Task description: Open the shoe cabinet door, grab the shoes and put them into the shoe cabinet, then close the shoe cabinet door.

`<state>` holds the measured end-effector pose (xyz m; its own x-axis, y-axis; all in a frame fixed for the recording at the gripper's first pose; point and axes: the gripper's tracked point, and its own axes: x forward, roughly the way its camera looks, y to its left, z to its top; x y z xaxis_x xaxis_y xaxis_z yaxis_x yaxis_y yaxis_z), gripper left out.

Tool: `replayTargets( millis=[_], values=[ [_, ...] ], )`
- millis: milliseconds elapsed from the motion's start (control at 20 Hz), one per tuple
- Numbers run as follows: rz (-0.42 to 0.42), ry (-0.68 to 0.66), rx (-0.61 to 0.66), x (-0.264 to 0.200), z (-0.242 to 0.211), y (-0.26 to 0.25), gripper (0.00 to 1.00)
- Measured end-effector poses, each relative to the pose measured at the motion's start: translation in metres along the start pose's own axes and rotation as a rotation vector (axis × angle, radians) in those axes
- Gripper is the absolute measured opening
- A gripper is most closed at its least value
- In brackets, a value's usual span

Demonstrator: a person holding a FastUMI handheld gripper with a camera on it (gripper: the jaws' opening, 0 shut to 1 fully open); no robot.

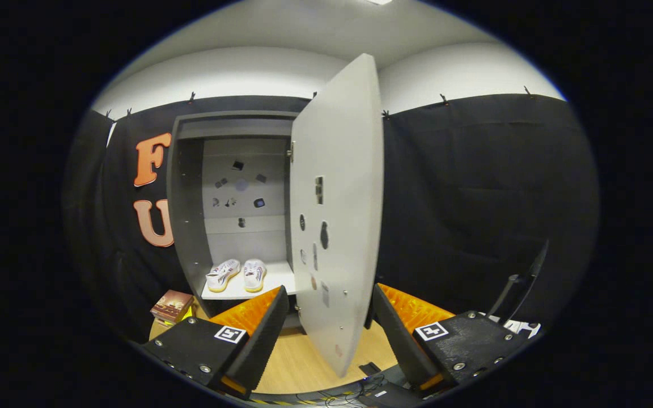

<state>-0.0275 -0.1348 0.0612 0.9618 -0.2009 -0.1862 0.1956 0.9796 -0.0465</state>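
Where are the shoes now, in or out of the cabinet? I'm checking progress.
In. The shoes sit side by side on the shelf inside the cabinet; its door stands open between the open hand-held gripper fingers.

We see a staged recording booth: black cloth (474, 187) clipped along white walls, a grey shoe cabinet (187, 215) on a wooden floor (304, 362), loose cables (326, 399).
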Motion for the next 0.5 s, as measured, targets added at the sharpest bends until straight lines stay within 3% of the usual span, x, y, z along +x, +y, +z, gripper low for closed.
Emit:
replayTargets(
  millis=[200,500],
  values=[
    [-0.108,-0.004,0.008,0.012,-0.001,-0.058,0.93],
    [-0.188,-0.014,0.047,0.069,0.012,-0.110,0.93]
  ],
)
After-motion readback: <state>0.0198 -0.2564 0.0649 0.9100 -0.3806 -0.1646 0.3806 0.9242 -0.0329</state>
